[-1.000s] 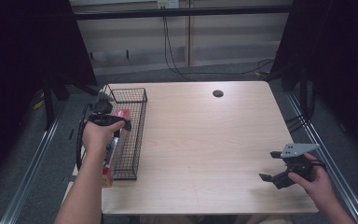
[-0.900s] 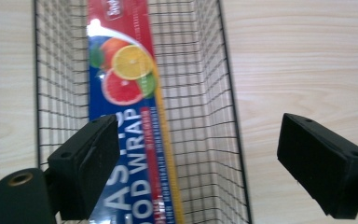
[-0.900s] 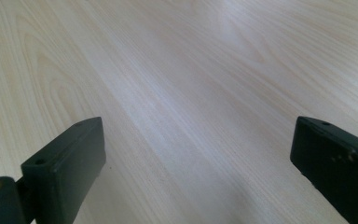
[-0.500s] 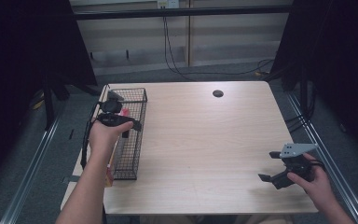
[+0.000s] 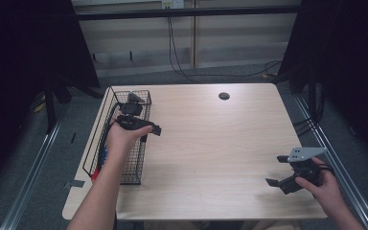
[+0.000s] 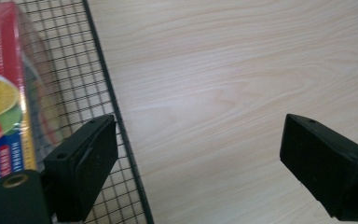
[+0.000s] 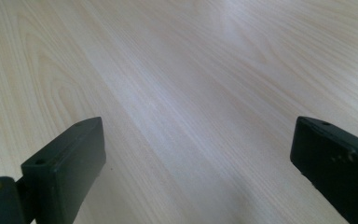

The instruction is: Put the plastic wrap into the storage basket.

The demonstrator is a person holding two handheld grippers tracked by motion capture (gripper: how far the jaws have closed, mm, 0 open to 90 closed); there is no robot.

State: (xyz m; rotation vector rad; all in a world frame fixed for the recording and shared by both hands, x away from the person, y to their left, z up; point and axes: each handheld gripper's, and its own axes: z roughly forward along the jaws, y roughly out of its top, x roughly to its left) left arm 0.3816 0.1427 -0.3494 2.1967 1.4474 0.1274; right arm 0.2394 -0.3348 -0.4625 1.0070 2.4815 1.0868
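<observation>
Fingers (image 6: 81, 170) of left gripper (image 5: 141, 125): spread wide, empty, held over the right edge of the wire basket (image 5: 105, 106). Fingers (image 7: 63, 168) of right gripper (image 5: 294, 179): spread wide, empty, low above bare tabletop (image 5: 220, 143) at its near right corner. Wire basket: black, at left tabletop edge. Contents: boxed roll (image 6: 0, 107), red and blue with citrus picture, lying inside.

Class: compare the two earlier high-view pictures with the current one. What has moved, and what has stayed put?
The left hand-held gripper has moved away from the person along the wire basket to its right rim, jaws open and empty. The red box stays in the basket. The right hand-held gripper has barely moved, open.
</observation>
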